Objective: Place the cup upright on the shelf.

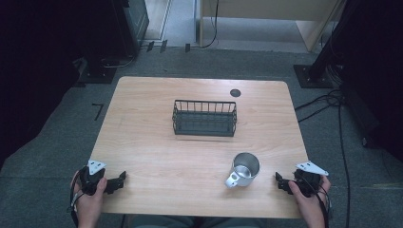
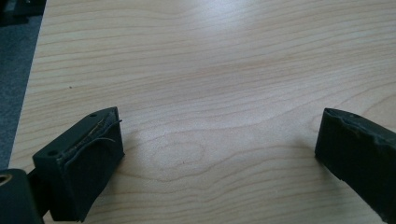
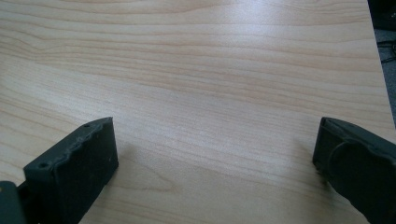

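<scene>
A metal mug [image 1: 244, 168] with a handle at its lower left stands on the wooden table [image 1: 142, 137], toward the front right. A black wire basket [image 1: 204, 118], nothing visible inside it, sits near the table's middle. My left gripper [image 1: 119, 180] rests at the front left corner, held by a hand, jaws wide apart over bare wood [image 2: 219, 135]. At the front right edge, just right of the mug, my right gripper [image 1: 281, 181] is held the same way, its jaws spread wide with only tabletop between them [image 3: 215, 144].
A small dark round mark [image 1: 235, 92] lies near the table's far edge. Grey carpet surrounds the table, with cables [image 1: 328, 102] and stand bases on the floor at the right and far left.
</scene>
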Motion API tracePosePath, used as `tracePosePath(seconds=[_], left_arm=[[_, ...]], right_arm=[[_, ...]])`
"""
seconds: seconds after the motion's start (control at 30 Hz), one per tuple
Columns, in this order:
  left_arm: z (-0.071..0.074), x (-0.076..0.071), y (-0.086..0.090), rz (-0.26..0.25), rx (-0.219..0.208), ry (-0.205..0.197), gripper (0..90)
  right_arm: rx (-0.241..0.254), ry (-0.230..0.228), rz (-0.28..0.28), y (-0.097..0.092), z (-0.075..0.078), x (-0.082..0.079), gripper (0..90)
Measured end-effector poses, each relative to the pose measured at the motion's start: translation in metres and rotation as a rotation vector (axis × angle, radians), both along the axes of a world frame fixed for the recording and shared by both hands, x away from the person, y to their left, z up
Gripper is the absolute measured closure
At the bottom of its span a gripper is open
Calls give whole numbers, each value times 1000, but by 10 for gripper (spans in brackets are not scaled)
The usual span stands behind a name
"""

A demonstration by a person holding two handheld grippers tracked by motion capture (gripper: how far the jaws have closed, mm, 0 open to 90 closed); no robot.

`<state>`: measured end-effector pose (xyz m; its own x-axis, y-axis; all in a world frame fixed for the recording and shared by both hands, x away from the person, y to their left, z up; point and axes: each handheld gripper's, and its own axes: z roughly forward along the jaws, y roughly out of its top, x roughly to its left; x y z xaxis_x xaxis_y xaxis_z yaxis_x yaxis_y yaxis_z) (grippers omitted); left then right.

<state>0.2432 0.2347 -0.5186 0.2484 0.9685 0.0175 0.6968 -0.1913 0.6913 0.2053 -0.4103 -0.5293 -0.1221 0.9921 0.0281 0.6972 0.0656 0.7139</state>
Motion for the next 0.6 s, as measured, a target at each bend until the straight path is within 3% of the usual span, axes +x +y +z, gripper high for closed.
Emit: tracePosePath(seconds=[0.17, 0.6], left_arm=[[3, 0, -4, -16, 20, -5, 13], [24, 10, -40, -119, -87, -45, 13]], right_arm=[[0, 0, 0, 0, 0, 0, 0], [0, 0, 0, 0, 0, 0, 0]])
